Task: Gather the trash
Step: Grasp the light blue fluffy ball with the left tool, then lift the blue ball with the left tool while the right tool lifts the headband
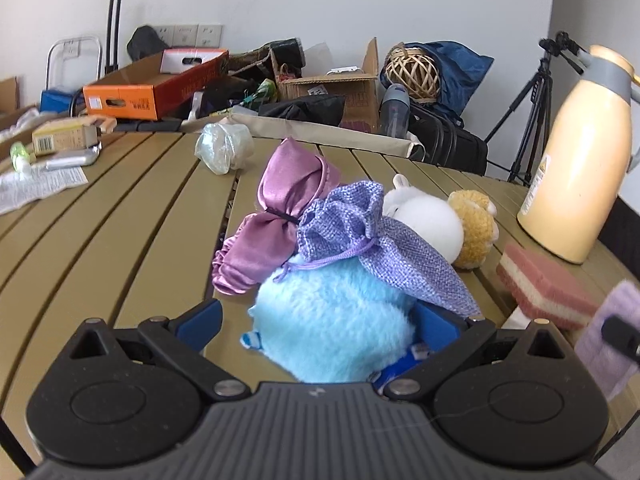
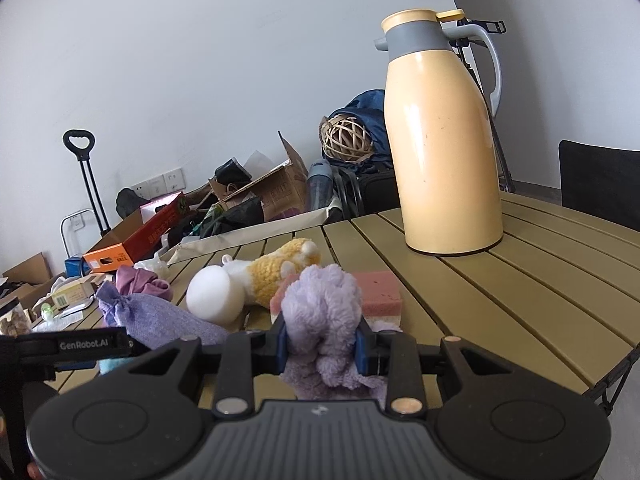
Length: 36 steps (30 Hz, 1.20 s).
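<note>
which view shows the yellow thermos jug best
The right wrist view: the yellow thermos jug stands whole and upright on the slatted table, lid, grey collar, spout and handle all visible. In the left wrist view the jug sits at the right edge, distorted, its handle cut off by the frame.
</note>
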### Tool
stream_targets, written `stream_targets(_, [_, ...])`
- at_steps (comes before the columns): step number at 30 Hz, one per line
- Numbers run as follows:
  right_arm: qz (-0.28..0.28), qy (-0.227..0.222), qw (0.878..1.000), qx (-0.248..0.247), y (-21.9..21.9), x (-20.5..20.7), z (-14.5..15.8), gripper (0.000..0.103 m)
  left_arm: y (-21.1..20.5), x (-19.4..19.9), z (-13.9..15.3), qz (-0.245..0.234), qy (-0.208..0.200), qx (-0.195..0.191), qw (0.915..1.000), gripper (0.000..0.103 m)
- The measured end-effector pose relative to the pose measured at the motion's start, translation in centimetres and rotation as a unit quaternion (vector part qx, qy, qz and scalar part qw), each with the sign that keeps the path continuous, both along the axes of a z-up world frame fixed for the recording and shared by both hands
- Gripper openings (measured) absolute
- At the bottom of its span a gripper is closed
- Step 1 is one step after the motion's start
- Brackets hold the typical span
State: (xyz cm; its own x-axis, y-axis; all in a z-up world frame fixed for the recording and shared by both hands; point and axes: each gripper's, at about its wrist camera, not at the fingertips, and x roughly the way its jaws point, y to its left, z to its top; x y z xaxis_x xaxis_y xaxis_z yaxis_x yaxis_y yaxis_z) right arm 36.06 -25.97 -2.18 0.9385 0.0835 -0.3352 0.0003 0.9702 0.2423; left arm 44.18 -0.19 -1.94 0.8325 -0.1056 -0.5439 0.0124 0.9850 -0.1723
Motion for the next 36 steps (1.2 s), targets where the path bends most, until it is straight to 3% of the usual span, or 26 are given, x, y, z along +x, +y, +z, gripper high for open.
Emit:
stream_targets(5, [0.001,0.003,1.0,0.002,-0.2,0.0,-0.1,0.03,1.1,1.2,-0.5,0.012,0.024,-0.048,0.9985,0.099])
stream_targets(9, [-0.001,0.003,1.0,0.004,-0.3,0.0,-0.1,0.03,1.2,1.2,-0.5,0.014,0.02,-0.059,0.998,0.094])
stream_targets(13, [0.0,0.003,1.0,0.005,-0.2,0.1,-0.1,0.03,0.7,0.9,-0.5,0.008,0.015,-0.056,0.9983,0.08])
stream_targets(22, [0.003,0.001,1.0,0.005,0.0,-0.2,-0.1,0.03,0.6,0.0,-0.5,0.001,0.004,-0.045,0.999,0.074])
stream_targets(32, [0.01,-0.002,1.0,0.008,0.4,-0.3,0.1,0.03,0.0,-1.8,0.7,0.002,-0.015,0.018,0.9997,0.074])
stream_targets(36, [0.015,-0.004,1.0,0.009,0.8,-0.4,0.1,0.03,-0.2,-2.7,1.0,0.014,-0.025,0.06,0.9978,0.074])
